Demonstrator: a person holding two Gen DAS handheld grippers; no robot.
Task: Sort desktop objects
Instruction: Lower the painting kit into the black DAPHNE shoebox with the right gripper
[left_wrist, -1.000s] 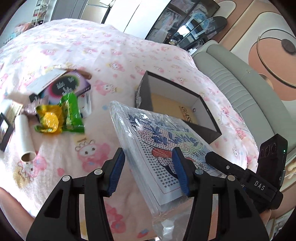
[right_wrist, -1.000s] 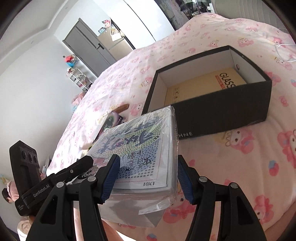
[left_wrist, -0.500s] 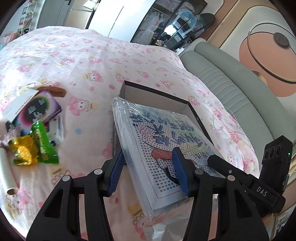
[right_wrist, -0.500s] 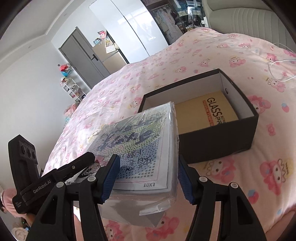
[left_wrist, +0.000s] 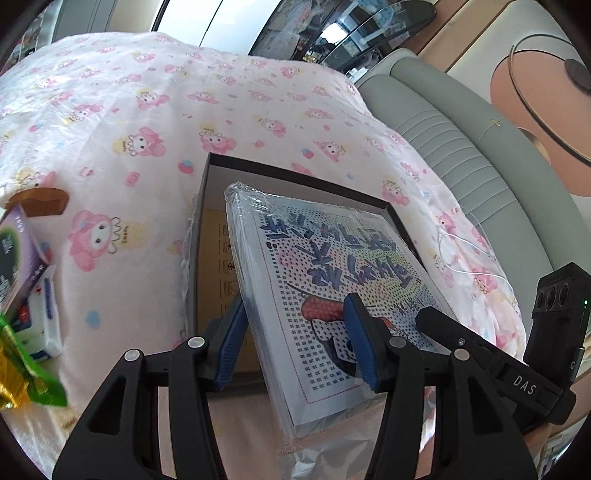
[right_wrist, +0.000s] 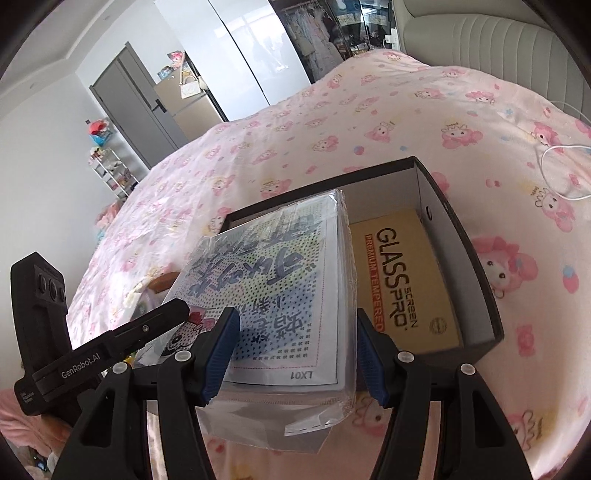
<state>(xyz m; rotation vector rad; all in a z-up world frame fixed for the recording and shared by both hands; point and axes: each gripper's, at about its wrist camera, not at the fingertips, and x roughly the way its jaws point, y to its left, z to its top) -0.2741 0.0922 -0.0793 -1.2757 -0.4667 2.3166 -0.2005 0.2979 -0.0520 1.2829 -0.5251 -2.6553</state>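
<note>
Left wrist view shows your plastic-wrapped kit (left_wrist: 332, 280), a flat pack printed with a dotted pattern and blue lettering, tilted over the open black box (left_wrist: 207, 206). Your left gripper (left_wrist: 295, 339) pinches one edge of the pack, one blue pad under its side and the other lying on the printed face. From the right wrist view, your right gripper (right_wrist: 295, 350) clamps the opposite end of the same wrapped pack (right_wrist: 280, 295), its jaws pressed against the two sides with loose film hanging below. So you hold the pack in the air between both tools, above the near corner of the box (right_wrist: 480, 280). Inside the box lies a tan carton (right_wrist: 402, 277) printed GLASS PRO. The box sits on a bed covered by a pink cartoon-print sheet (left_wrist: 147, 122). To the left on the sheet you can see a purple box (left_wrist: 14, 258), a green and gold packet (left_wrist: 22, 369) and a brown item (left_wrist: 40, 199). A white cable (right_wrist: 561, 162) lies on the sheet beyond the box.
</note>
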